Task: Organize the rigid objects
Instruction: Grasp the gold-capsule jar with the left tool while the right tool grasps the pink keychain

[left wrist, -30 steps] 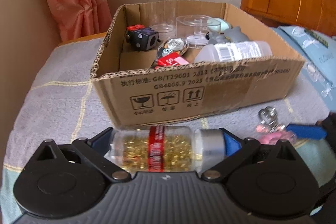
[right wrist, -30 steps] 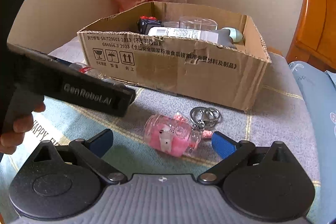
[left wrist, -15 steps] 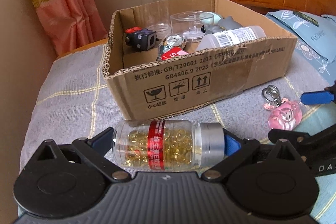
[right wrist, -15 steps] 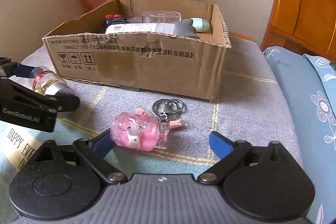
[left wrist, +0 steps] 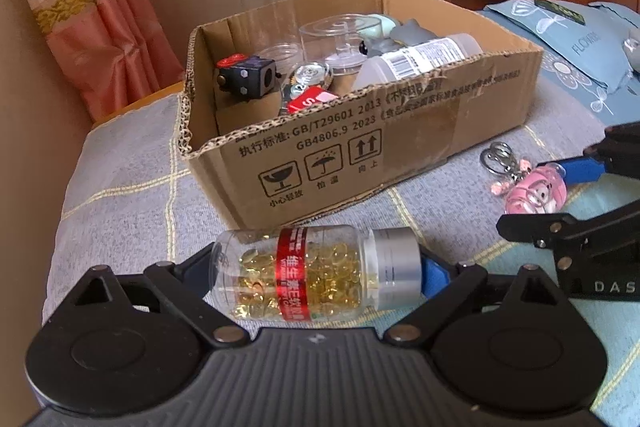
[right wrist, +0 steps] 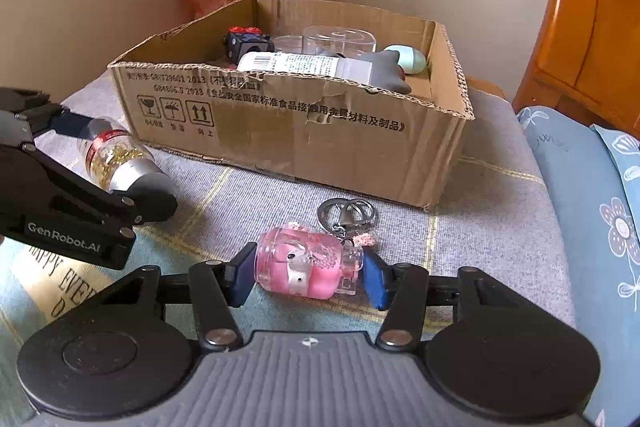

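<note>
Left claw [left wrist: 316, 269] grips capsule bottle [left wrist: 316, 273] before box rim [left wrist: 360, 95].

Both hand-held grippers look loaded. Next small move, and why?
Probably lift the left hand-held gripper and carry the capsule bottle over the near wall of the cardboard box. The bottle sits clamped end to end and the box is right ahead. The right hand-held gripper brackets the pink keychain, which still seems to lie on the blanket.
</note>
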`<action>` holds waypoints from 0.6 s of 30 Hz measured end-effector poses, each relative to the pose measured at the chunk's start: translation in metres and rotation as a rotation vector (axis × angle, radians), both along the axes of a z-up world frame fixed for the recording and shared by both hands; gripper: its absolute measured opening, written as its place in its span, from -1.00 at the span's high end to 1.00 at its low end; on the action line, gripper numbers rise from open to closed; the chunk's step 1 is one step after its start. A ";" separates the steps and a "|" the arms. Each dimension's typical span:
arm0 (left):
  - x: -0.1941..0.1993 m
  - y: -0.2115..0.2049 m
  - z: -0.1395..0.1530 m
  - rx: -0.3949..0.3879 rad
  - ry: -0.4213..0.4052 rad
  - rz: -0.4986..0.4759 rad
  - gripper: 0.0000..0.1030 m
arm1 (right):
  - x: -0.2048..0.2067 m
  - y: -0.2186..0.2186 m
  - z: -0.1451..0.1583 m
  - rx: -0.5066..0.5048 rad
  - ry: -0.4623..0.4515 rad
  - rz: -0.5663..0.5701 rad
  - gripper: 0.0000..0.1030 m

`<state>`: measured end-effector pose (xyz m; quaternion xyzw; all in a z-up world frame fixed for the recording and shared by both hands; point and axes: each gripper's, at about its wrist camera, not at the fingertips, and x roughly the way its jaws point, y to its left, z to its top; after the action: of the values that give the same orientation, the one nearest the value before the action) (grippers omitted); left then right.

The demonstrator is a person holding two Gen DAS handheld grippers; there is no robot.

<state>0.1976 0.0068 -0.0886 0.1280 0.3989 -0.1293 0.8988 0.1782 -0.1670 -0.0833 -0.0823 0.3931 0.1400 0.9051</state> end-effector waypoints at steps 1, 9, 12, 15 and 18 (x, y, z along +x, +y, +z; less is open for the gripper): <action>-0.001 0.001 0.001 0.000 0.007 -0.005 -0.86 | 0.000 0.000 0.001 -0.007 0.002 0.011 -0.14; -0.012 0.007 0.015 -0.006 0.051 -0.063 -0.85 | -0.008 -0.002 0.018 -0.042 0.015 0.122 -0.14; -0.016 0.007 0.025 0.003 0.063 -0.097 -0.85 | -0.010 -0.005 0.028 -0.037 0.030 0.161 -0.13; -0.020 0.007 0.035 0.011 0.072 -0.131 -0.85 | -0.011 -0.006 0.040 -0.039 0.040 0.193 -0.08; -0.023 0.006 0.044 0.023 0.075 -0.156 -0.85 | -0.014 -0.006 0.049 -0.051 0.043 0.221 -0.07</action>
<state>0.1742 0.0129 -0.0445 0.1643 0.4224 -0.1991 0.8689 0.1646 -0.1733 -0.0347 -0.1451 0.4045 0.2303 0.8731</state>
